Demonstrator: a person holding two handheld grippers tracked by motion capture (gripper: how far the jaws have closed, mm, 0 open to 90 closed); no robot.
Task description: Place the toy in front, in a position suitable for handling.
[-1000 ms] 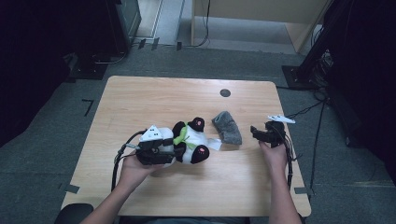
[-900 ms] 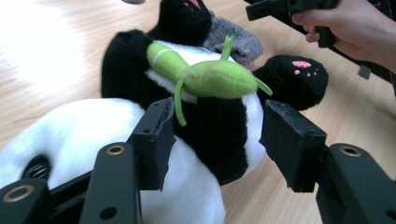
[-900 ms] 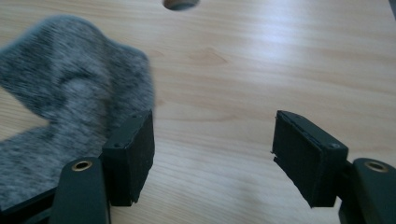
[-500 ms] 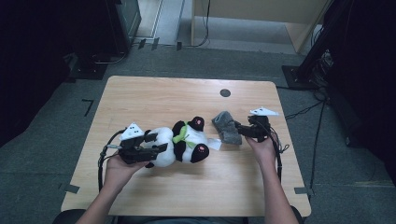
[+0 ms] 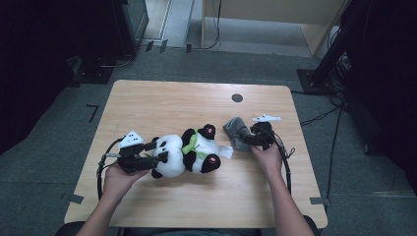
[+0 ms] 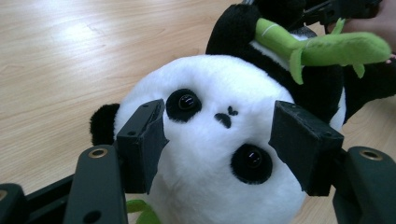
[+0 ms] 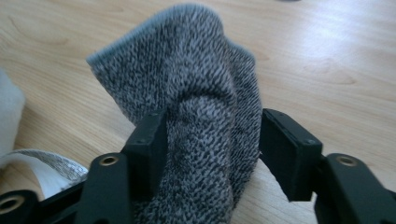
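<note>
The panda plush (image 6: 219, 140) was straddled by the left gripper (image 6: 219, 144), jaws apart; right of it, a grey knitted sock (image 7: 196, 116) (bunched) was pinched by the right gripper (image 7: 210, 154); a deeper bite seemed advisable.

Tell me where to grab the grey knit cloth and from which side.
Grip the grey knit cloth at its bunched, raised middle fold, coming in low from the right table edge, as the right gripper does. The fold stands up off the wood, so the jaws can straddle it.
</note>
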